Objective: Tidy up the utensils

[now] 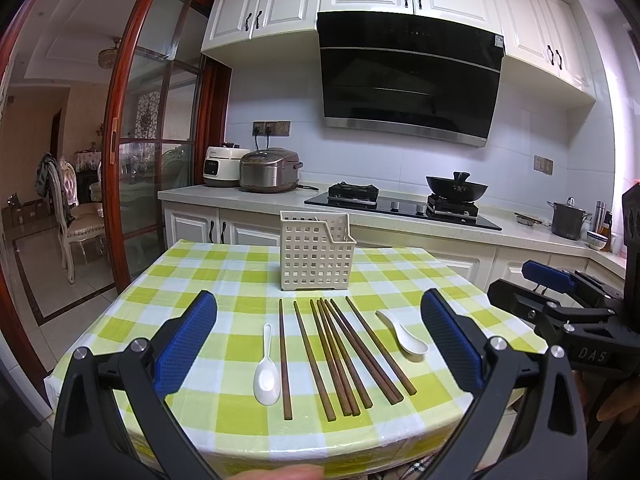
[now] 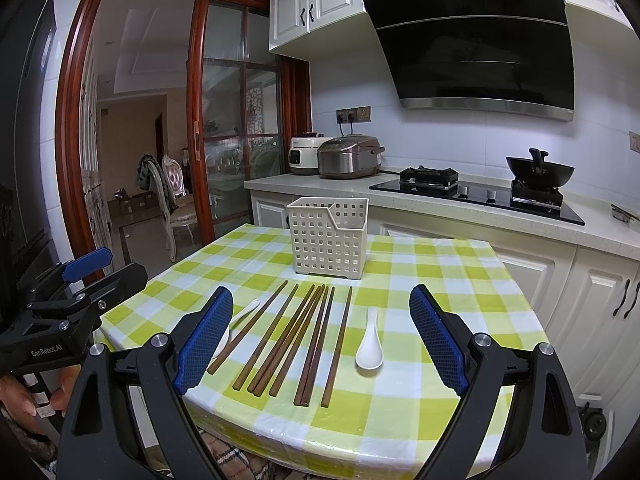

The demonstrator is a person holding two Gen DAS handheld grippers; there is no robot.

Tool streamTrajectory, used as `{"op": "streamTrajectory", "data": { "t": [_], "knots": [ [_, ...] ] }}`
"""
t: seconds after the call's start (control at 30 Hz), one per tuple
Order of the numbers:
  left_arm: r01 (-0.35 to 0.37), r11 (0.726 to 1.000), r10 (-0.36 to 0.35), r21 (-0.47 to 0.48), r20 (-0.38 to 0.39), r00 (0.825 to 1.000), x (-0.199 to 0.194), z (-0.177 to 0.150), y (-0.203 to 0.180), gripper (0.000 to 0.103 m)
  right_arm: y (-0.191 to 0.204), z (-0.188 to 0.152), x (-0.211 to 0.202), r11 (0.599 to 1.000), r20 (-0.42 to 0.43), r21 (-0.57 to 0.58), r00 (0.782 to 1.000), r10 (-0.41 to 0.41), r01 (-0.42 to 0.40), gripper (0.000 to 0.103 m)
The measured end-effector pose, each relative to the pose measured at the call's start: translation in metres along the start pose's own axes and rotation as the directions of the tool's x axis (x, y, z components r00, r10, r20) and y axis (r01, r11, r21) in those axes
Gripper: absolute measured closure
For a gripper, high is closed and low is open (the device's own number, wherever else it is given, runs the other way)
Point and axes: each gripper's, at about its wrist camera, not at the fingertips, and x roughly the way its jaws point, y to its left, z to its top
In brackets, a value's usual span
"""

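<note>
Utensils laid out on a green-and-white checked table [image 1: 224, 280], nothing picked up yet.
Cream perforated caddy [image 1: 316, 254] stands upright near the far edge, one of it. In front, seven dark wooden chopsticks [image 1: 340, 356] lie flat, long axes running near edge to far edge, fanned a bit, some touching. Two white ceramic spoons flank them: left spoon [image 1: 267, 372] bowl toward the near edge, right spoon [image 1: 404, 334] same. Left gripper [image 1: 320, 344] and right gripper [image 2: 322, 342] both hover spread wide over the near edge, holding nothing.
</note>
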Motion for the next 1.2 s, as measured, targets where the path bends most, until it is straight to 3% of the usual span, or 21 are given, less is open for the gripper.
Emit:
{"op": "streamTrajectory", "data": {
  "t": [1.2],
  "knots": [
    [0.004,1.0,-0.004,0.008,-0.005,1.0,0.0013,-0.0021,-0.0034,0.004,-0.0017,-0.0005,0.0001,1.0,-0.001,0.017,1.0,0.003,-0.003,0.018]
  ]
}}
